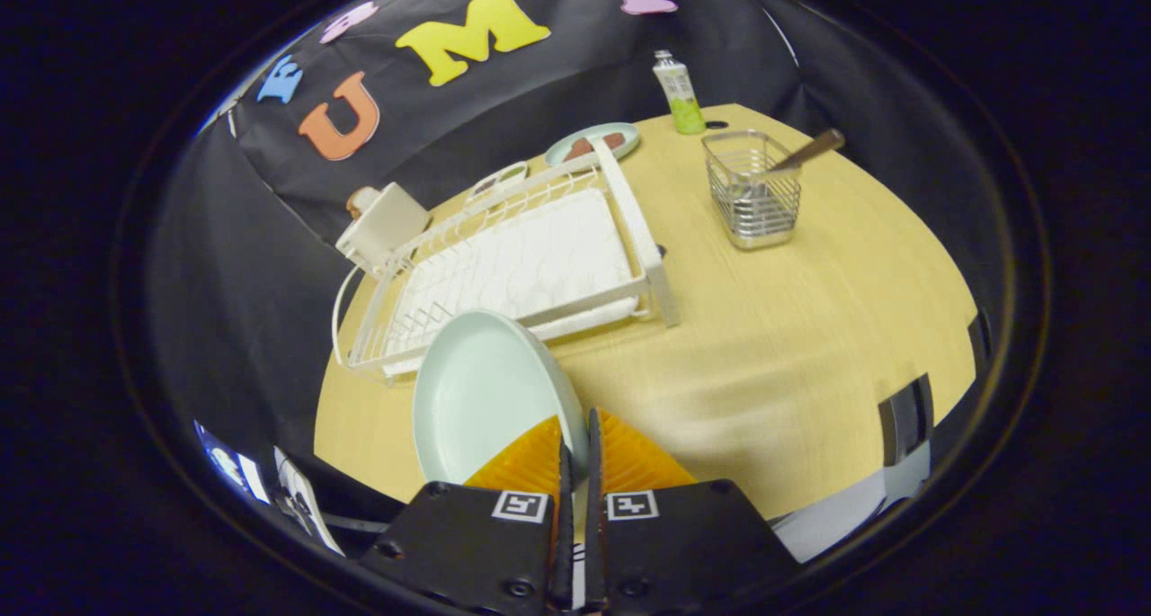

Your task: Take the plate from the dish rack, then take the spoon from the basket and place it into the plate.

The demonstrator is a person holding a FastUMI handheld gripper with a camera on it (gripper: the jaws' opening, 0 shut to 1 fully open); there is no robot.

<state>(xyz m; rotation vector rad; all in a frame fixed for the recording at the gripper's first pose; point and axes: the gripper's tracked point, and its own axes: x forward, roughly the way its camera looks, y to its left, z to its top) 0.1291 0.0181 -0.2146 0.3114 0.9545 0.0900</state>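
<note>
**A:** Pale wood surface (791,346) all around, black cloth wall behind it. Start close: what are the tongs (575,445) doing?

**B:** Nearly closed, with the rim of the pale green plate (481,396) pinched between the two orange fingers (526,459). The plate hangs off to the tongs' 10 o'clock, tilted, clear of the dish rack (521,265) just beyond it at 11.

**A:** So the grip is at one edge only?

**B:** Yes, and that's my worry. Most of the plate sits out to one side of the pinch, so I judge it could swivel or slide out if it's swung quickly. Its far edge is also near the rack's front rail, so a careless move could knock it.

**A:** Where should it land?

**B:** Bare wood at about 1 o'clock looks sensible. Setting it down tilted might make it clatter or skid.

**A:** And farther out?

**B:** The wire basket (751,198) stands at roughly 1 o'clock, well apart, with the spoon (805,153) leaning in it, handle poking out over the rim. The basket looks light; pulling the spoon at an angle could tip it. Beyond, a green tube (679,94) stands at the surface's far edge, and a small dish (593,141) lies behind the rack.
</note>
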